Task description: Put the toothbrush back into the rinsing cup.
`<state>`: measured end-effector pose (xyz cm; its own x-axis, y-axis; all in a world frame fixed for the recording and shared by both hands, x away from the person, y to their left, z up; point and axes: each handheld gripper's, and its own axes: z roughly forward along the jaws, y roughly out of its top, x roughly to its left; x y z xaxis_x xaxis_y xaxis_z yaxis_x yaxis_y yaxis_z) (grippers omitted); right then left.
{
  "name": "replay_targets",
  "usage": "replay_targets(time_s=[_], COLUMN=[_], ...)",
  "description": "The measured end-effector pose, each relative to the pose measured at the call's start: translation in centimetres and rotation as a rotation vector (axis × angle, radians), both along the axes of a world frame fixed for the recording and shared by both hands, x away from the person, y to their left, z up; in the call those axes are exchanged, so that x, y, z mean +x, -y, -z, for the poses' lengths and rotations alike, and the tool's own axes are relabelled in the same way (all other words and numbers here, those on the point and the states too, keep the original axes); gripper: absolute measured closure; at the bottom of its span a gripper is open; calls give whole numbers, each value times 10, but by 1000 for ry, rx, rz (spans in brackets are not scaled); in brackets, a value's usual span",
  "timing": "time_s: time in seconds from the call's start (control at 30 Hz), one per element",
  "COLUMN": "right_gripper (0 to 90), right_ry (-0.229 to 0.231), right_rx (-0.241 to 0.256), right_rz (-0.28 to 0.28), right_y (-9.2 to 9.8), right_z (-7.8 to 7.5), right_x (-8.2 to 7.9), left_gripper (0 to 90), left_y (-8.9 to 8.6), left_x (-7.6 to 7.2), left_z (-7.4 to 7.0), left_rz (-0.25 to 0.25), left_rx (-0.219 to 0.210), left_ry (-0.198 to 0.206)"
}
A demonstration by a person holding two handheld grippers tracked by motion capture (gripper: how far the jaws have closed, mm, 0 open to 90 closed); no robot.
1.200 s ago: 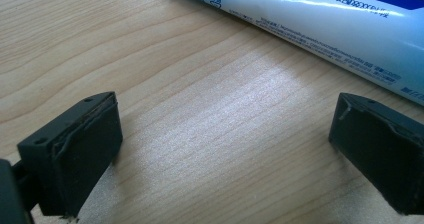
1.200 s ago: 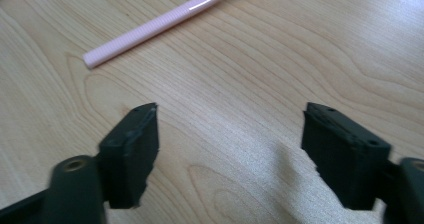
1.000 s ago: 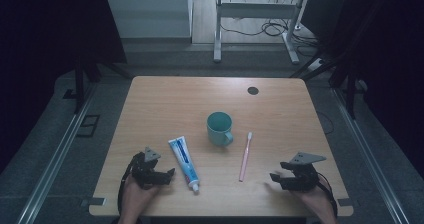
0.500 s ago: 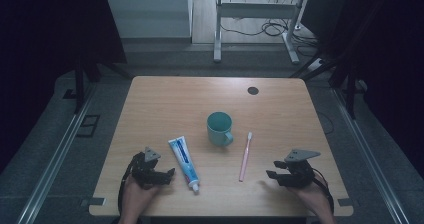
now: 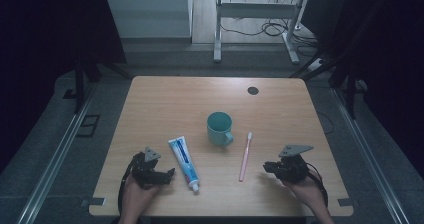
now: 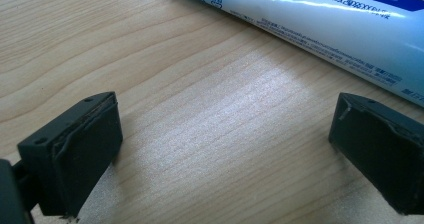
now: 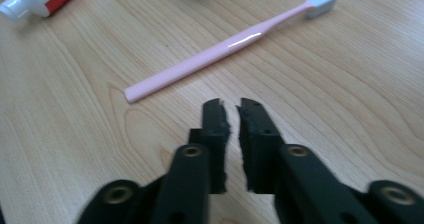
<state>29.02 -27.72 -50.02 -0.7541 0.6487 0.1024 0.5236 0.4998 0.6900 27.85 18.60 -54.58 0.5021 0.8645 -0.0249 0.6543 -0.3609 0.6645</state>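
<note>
High view takes in the whole wooden table (image 5: 165, 104), with a green mug (image 5: 219, 128) near its middle, a toothpaste tube (image 5: 183, 156) at the mug's 7 o'clock and a pink toothbrush (image 5: 245, 156) at its 5 o'clock. The left gripper (image 5: 167, 175) sits low at the tube's 9 o'clock, just beside it, held in a hand (image 5: 134, 194) coming in from the bottom edge. The right gripper (image 5: 268, 166) lies at the toothbrush's 3 o'clock, near its handle end, in the other hand (image 5: 306, 190).

Left gripper view alone shows its jaws spread wide over bare wood, with the tube's white and blue side and small print crossing at 1 o'clock, not touched.

Right gripper view shows its jaws nearly pressed together with a thin slit between, pinching nothing; the toothbrush lies flat just beyond the tips, with its bristle head at 1 o'clock and the tube's cap at 11 o'clock.
</note>
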Motion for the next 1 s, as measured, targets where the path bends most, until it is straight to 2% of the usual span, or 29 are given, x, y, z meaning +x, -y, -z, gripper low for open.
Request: replay_targets(time_s=[0.07, 0.1, 1.0], right_gripper=[890, 893, 892], right_ry=[-4, -14, -21], right_rx=[2, 4, -20], right_rz=[-5, -14, -84], right_y=[-3, -5, -45], right_z=[-1, -1, 2], right_x=[2, 3, 20], left_gripper=[6, 6, 6], left_y=[0, 0, 0], left_x=[0, 0, 0], left_z=[0, 0, 0], left_rz=[1, 0, -1], left_rx=[0, 0, -1], left_ry=[0, 0, -1])
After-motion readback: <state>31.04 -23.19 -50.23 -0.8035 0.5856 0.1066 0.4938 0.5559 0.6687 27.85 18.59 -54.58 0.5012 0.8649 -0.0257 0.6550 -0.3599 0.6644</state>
